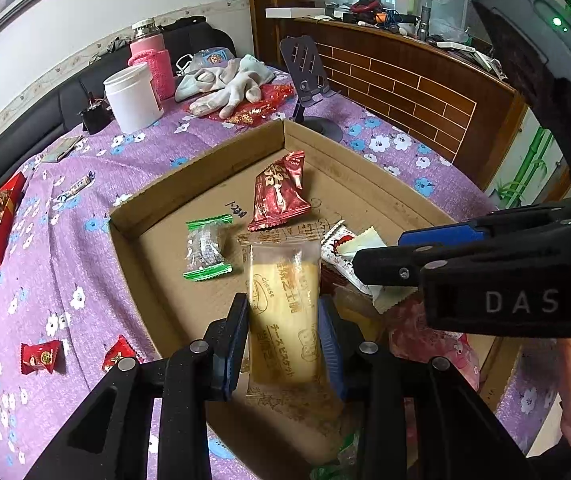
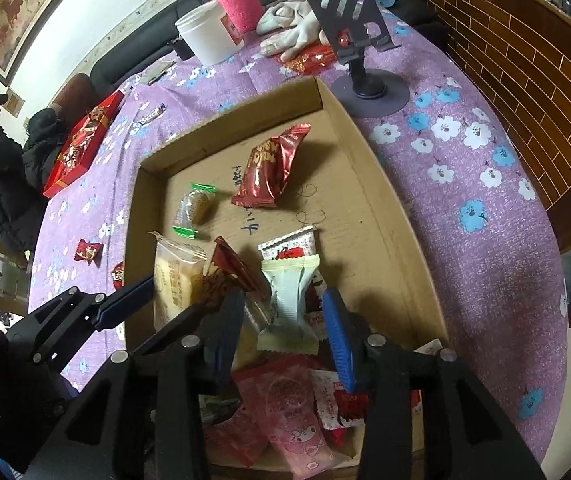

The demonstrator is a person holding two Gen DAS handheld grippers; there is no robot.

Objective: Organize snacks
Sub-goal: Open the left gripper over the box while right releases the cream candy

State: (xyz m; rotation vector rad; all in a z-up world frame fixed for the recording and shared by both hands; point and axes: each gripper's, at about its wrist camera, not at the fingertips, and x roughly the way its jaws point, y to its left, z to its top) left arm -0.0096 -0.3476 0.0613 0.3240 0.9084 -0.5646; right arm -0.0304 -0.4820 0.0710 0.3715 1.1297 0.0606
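Left gripper [image 1: 283, 338] pinches the yellow cheese biscuit pack [image 1: 283, 312] between both pads, holding it over the near part of the cardboard box [image 1: 189, 184], whose floor has a dark red snack bag [image 1: 279, 196] toward its far corner and a green-edged candy [image 1: 206, 249] left of that bag. Right gripper [image 2: 281, 330] has jaws spread, pads clear of the pale cream wrapper [image 2: 289, 300] lying between them on the snack pile at the box's near end, pink packet [image 2: 297, 420] just below it; two red candies [image 1: 40, 356] sit on the purple floral cloth [image 1: 45, 240] left of the box
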